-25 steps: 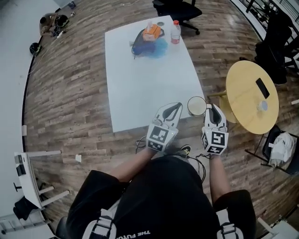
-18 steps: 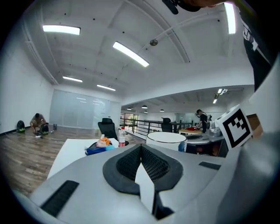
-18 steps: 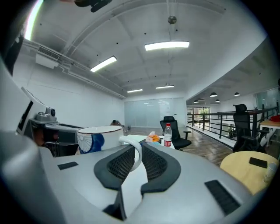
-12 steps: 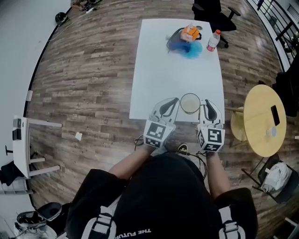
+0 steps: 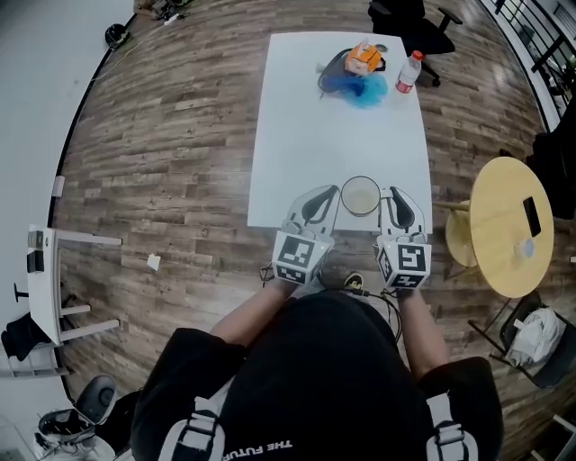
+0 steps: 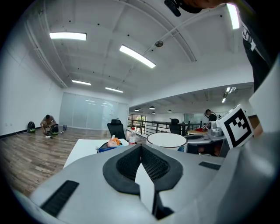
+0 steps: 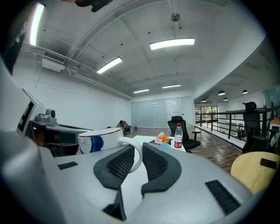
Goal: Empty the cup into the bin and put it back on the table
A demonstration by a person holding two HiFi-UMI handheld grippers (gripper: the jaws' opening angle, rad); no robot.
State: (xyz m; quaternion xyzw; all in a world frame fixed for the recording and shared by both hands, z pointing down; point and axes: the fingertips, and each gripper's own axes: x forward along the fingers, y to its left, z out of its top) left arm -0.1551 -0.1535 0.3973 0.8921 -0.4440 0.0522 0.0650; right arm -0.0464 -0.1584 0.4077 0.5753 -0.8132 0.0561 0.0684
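The white cup [image 5: 360,195] stands upright on the white table [image 5: 333,135], just inside its near edge, and looks empty from above. My right gripper [image 5: 389,194] is right beside it. In the right gripper view the cup [image 7: 98,138], with a blue mark on its side, has its handle [image 7: 136,157] in the narrow gap between the jaws, which stand a little apart around it. My left gripper [image 5: 331,193] rests to the cup's left with its jaws closed on nothing. The left gripper view shows the cup's rim [image 6: 167,140] just beyond them.
At the table's far end lie an orange and blue heap [image 5: 355,72] and a plastic bottle [image 5: 409,72]. A black office chair [image 5: 409,18] stands behind. To the right is a round yellow table [image 5: 504,225] holding a phone [image 5: 531,216]. No bin is in view.
The cup and both grippers have come from the table's near right corner to the middle of its near edge. In the last half second they barely moved.
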